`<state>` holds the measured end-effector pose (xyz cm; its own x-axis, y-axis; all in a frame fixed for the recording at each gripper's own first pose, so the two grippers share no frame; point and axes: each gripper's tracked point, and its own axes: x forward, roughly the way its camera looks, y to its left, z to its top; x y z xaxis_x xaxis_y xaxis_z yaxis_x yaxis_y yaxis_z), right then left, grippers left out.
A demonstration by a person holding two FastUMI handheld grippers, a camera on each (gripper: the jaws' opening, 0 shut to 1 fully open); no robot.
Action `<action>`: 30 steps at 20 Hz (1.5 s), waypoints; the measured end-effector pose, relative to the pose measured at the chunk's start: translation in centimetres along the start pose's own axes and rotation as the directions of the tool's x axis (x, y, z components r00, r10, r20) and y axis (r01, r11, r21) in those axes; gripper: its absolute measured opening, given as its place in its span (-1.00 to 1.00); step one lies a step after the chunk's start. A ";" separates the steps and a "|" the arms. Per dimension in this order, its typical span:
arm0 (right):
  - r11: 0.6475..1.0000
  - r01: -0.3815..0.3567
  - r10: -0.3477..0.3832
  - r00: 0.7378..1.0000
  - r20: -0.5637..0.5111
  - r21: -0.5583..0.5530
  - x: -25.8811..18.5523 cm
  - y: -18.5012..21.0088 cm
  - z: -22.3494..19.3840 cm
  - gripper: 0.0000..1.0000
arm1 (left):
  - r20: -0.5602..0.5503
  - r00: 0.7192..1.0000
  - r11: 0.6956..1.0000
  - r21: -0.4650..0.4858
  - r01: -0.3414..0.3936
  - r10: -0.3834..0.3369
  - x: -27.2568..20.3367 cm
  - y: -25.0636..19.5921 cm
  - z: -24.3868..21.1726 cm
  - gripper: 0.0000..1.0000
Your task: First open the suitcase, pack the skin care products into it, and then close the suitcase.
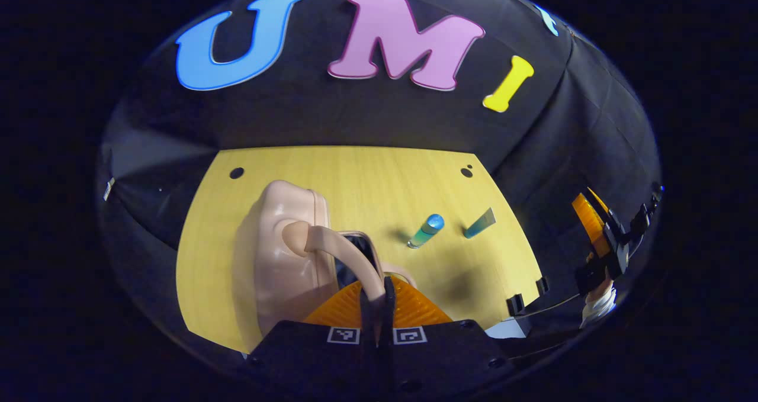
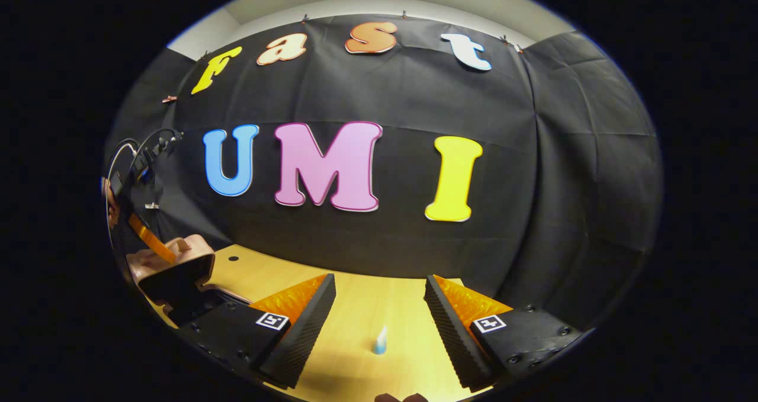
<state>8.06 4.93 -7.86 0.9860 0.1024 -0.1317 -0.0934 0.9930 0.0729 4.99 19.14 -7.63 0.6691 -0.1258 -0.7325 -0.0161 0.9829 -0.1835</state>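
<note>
Carefully raising lid (image 1: 278,242) by handle (image 1: 343,245) pinched in left gripper (image 1: 376,304), right gripper (image 2: 379,313) spread above tube (image 2: 380,340); best lifted slowly, fully back.

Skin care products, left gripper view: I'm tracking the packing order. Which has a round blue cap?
The bottle, nearer the suitcase; the other, the tube, is flat and wedge-shaped.

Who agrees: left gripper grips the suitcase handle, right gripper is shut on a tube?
No: the right gripper is open, with the tube free on the table, as the right gripper view shows. The left gripper does grip the handle.
</note>
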 end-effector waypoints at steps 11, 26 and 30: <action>0.999 -0.041 0.040 0.997 -0.063 -0.011 1.2 9.7 -1.0 0.92 | 0.017 0.912 0.910 -0.079 -0.408 0.410 -3.7 31.4 -2.8 -0.88; 0.993 0.111 -0.115 0.981 -0.159 -0.036 0.2 11.3 -3.3 0.94 | -0.138 0.872 0.850 -0.197 -0.488 0.469 6.7 48.7 -16.7 -0.61; 0.981 0.185 -0.191 0.973 -0.131 -0.058 0.1 8.7 -3.4 0.93 | 0.145 0.797 0.810 -0.069 -0.583 0.586 1.7 45.8 -9.1 0.98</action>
<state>6.90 13.77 -10.58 0.9590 -0.0827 -0.2711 0.0829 0.9965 -0.0107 -1.31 62.73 -23.25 0.6315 0.4951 -0.5968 -0.4538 0.8600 0.2333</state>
